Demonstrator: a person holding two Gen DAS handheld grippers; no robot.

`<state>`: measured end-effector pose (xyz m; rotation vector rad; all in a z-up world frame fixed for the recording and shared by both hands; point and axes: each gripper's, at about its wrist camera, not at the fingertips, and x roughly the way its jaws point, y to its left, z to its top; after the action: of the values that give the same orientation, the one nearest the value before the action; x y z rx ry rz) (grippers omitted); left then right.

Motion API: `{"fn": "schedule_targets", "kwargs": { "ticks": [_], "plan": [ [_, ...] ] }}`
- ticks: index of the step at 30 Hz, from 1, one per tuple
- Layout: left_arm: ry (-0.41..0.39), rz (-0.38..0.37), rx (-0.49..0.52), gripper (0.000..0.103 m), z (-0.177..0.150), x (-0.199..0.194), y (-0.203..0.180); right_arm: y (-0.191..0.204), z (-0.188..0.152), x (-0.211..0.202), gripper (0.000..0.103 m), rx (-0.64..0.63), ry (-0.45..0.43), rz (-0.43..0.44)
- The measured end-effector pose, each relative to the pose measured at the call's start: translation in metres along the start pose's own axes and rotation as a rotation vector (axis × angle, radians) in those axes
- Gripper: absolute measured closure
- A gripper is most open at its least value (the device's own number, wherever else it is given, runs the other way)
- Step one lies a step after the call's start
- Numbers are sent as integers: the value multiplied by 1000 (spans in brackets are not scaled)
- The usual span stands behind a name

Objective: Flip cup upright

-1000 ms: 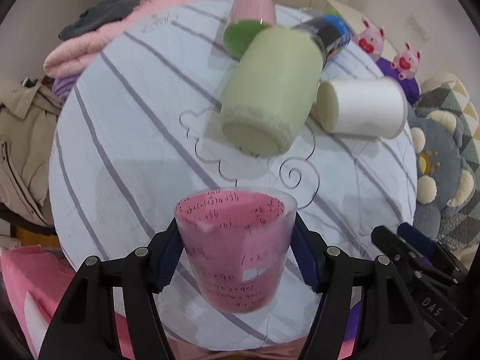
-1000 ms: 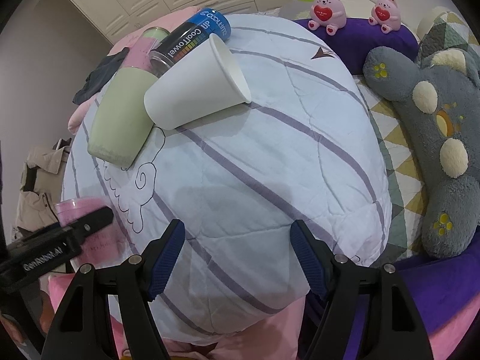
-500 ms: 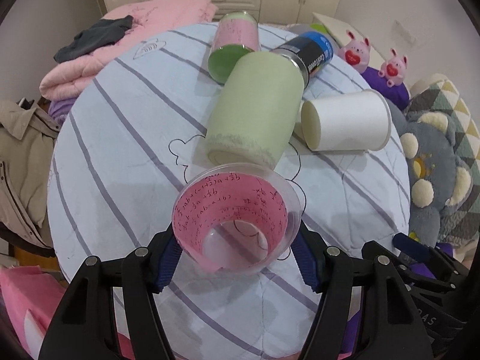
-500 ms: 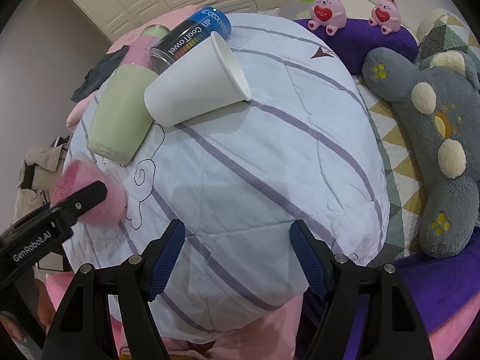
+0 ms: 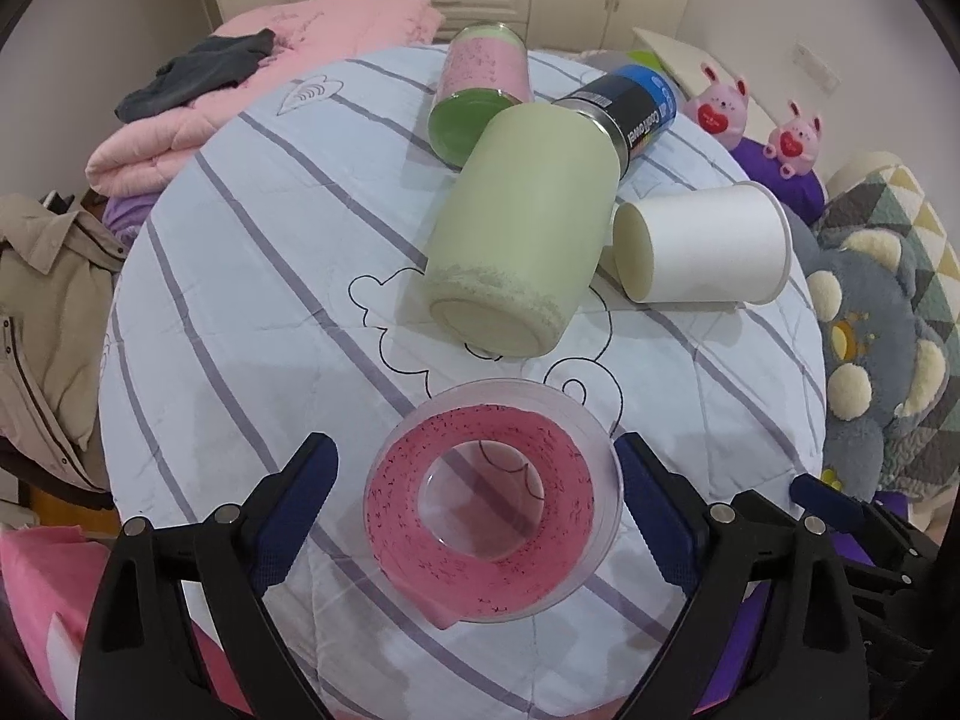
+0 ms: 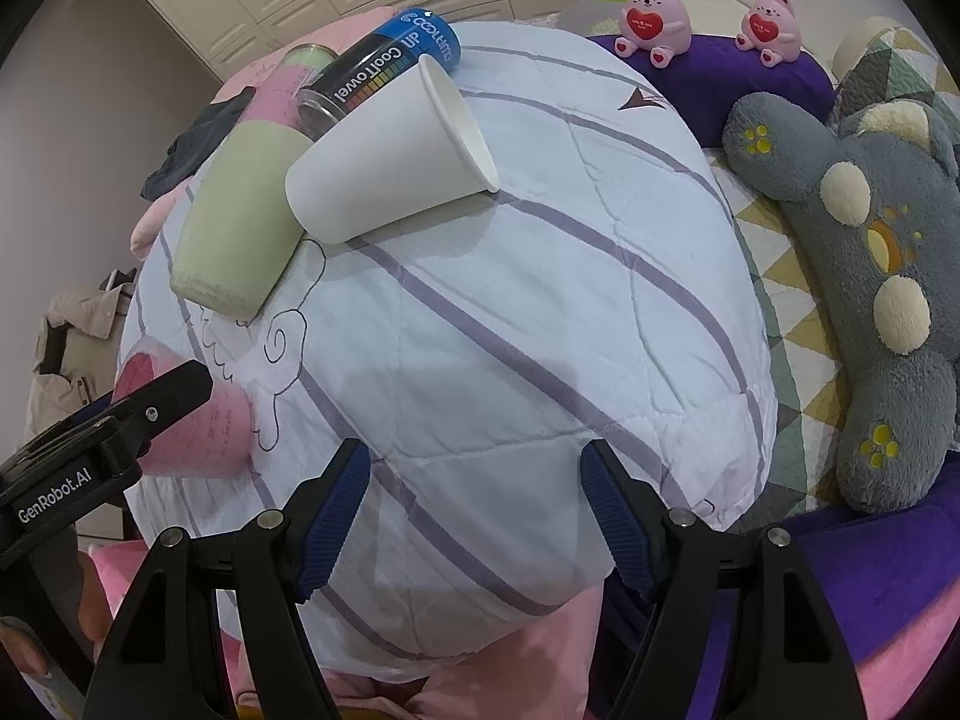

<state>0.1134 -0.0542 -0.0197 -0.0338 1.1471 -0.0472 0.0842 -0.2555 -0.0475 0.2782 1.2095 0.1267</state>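
Observation:
A clear pink cup [image 5: 492, 501] with small black writing stands upright on the striped white quilt [image 5: 252, 312], mouth up. My left gripper [image 5: 477, 504] is open, its blue pads on either side of the cup with a gap on the left. The cup also shows in the right wrist view [image 6: 198, 420], partly behind the left gripper's black body. My right gripper [image 6: 474, 510] is open and empty over the quilt's near edge. A white paper cup [image 5: 702, 252] lies on its side, also seen in the right wrist view [image 6: 390, 150].
A pale green tumbler [image 5: 522, 240], a pink-and-green cup [image 5: 480, 96] and a black-and-blue canister [image 5: 630, 105] lie on their sides behind. A grey plush toy [image 6: 870, 276], pink bunnies [image 6: 648, 30] and pink bedding [image 5: 198, 120] surround the quilt.
The left gripper tipped the pink cup from tilted to upright, set it on the quilt, and opened its jaws. The right gripper has stayed still.

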Motion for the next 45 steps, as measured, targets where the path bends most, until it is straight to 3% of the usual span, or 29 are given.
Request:
{"fn": "schedule_targets", "kwargs": {
  "ticks": [17, 45],
  "plan": [
    [-37, 14, 19, 9, -9, -17, -1, 3, -9, -13, 29, -1, -21, -15],
    [-231, -9, 40, 9, -74, -84, 33, 50, -70, -66, 29, -125, -223, -96]
  ]
}}
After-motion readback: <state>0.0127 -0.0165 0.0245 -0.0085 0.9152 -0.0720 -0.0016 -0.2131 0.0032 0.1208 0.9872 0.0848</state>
